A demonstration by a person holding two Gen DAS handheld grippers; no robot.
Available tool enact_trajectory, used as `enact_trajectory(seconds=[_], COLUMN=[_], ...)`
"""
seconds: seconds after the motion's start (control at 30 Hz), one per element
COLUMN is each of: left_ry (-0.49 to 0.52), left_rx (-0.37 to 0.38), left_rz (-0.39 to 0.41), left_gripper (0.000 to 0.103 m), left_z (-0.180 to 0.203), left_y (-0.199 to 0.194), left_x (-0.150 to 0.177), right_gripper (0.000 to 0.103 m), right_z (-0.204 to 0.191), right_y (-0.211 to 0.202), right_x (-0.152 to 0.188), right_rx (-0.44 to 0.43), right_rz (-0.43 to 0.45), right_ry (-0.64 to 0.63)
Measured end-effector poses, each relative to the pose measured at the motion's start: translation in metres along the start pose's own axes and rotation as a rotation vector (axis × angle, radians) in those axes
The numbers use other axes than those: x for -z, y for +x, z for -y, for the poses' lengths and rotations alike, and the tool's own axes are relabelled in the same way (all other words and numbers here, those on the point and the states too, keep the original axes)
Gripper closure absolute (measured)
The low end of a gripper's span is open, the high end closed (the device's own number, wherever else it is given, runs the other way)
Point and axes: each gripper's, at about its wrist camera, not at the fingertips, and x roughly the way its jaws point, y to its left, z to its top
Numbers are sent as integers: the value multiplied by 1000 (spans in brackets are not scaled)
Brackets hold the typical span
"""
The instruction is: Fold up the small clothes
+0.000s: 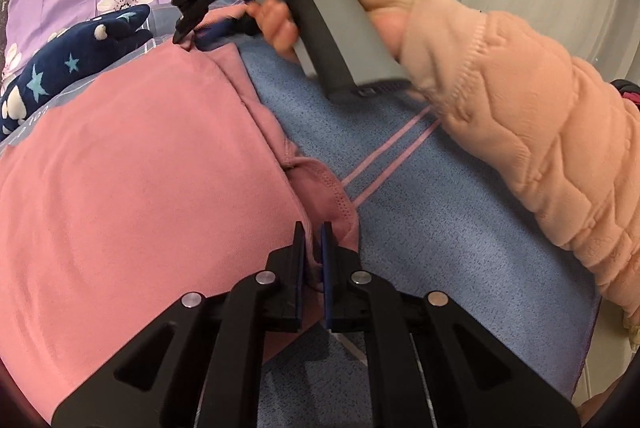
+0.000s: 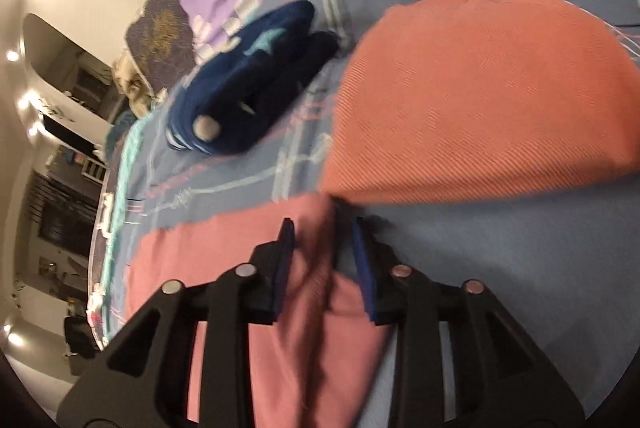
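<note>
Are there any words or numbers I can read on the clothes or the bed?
Blue plaid sheet, left wrist view: a few pale printed characters beside the pink garment, too warped and cut off to read.
Navy star-print garment: stars and white shapes only, no words.
Orange garment: no text.
Grippers: no readable labels.

Bare blue towel (image 1: pixel 440 228) lies open to my right; the navy star-print bundle (image 2: pixel 256 96) and orange cloth (image 2: pixel 480 108) crowd the bed ahead of me.
</note>
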Motion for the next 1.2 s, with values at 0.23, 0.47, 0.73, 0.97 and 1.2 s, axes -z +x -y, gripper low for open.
enact_trajectory(seconds=[0.23, 0.47, 0.73, 0.97, 1.2], left_ry=[-14, -23, -26, -2, -27], left_rx=[22, 37, 44, 24, 75], left_rz=[7, 18, 20, 25, 27], left_gripper=[95, 94, 93, 94, 92], left_z=[-2, -2, -4, 1, -5], left_y=[2, 0, 1, -1, -1], left_x=[2, 5, 5, 6, 6], right_gripper=[100, 96, 58, 100, 100], right_z=[-30, 7, 2, -21, 0], right_y=[-6, -48, -43, -28, -42], right_x=[-9, 15, 57, 44, 42], right_rx=[235, 159, 128, 233, 275], right_rz=[112, 107, -82, 46, 125], right_ry=[-191, -112, -207, -243, -185])
